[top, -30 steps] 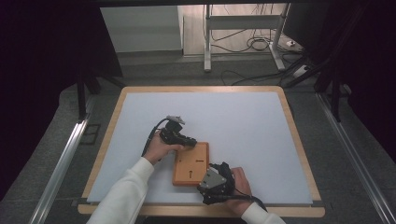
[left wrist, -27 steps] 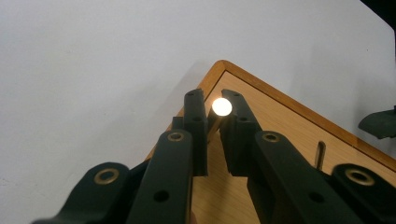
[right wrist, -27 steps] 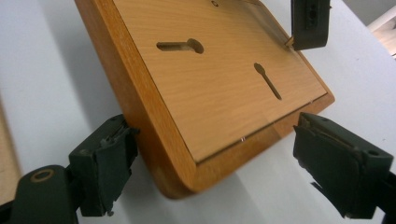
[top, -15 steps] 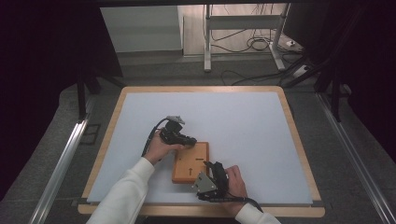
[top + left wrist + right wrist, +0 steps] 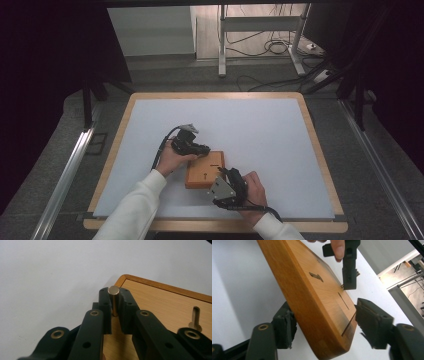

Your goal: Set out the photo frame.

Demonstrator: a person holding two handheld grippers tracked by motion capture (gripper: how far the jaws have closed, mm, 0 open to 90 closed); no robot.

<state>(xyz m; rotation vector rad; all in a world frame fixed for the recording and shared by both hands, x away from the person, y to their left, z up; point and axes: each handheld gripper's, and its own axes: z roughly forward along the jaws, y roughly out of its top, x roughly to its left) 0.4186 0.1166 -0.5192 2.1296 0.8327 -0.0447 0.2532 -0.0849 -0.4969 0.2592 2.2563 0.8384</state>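
A wooden board (image 5: 202,172) lies flat on the white table near its front edge. Its top face (image 5: 322,292) has a dark keyhole slot (image 5: 196,318) and thin slits cut into it. My left gripper (image 5: 199,148) hangs over the board's far left corner, shut on a short brass pin (image 5: 114,293) that stands upright between its jaws. My right gripper (image 5: 226,186) sits at the board's near right corner. Its jaws straddle the board's thickness (image 5: 312,322), and both pads rest against the wood. The left gripper (image 5: 349,277) also appears in the right gripper view, above the board.
The white table surface (image 5: 240,125) has a wooden rim (image 5: 320,150) and open room behind and to the right of the board. A sleeved forearm (image 5: 135,205) comes in from the bottom left. Metal rails run along both sides of the table.
My right gripper has moved left, from beside the board onto its near right corner. The left gripper has stayed over the board's far left corner with the pin.
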